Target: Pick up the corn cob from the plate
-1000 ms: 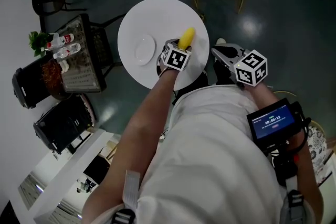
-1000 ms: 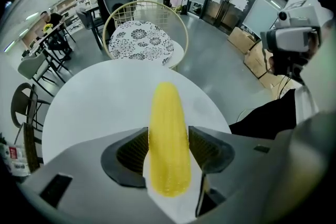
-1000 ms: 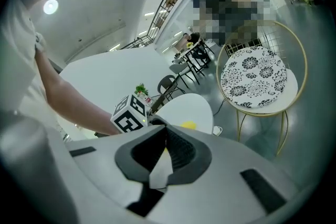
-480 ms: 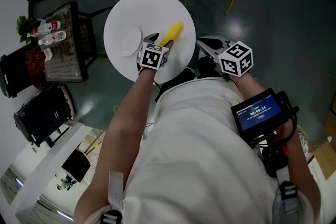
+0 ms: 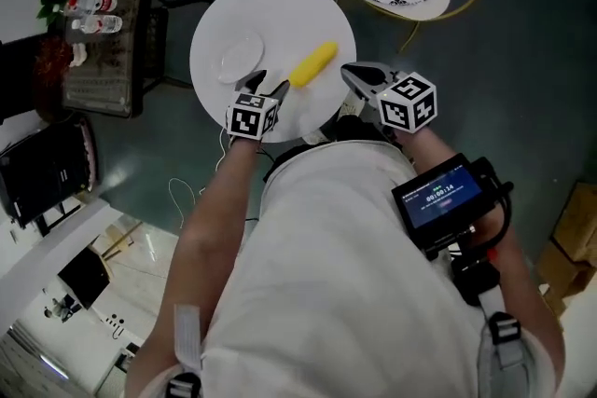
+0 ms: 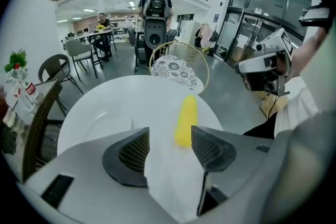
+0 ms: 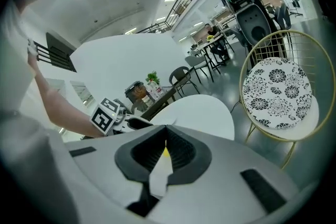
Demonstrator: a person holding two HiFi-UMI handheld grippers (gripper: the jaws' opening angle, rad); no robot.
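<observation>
1. Since a second ago my left gripper has drawn back from the tapered yellow corn cob. Its fingers have just been opening and now stand wide apart with nothing between them.
2. That cob lies bare on the round white table, not on the small white plate, which sits empty near it.
3. My right gripper hangs at the table's edge with its fingers closed together on nothing.
4. To pick well, I judge I should slide the open left fingers forward and slightly right until they straddle the cob's middle across its width, then close. Pinched at the narrow tip, the rounded cob could roll or squirt out.
5. Only the head view shows the empty plate and both grippers flanking the cob.
6. Only the left gripper view shows the cob lying ahead of the tips, nearer the right finger.
7. The right gripper view gives just a yellow sliver past its closed tips.
</observation>
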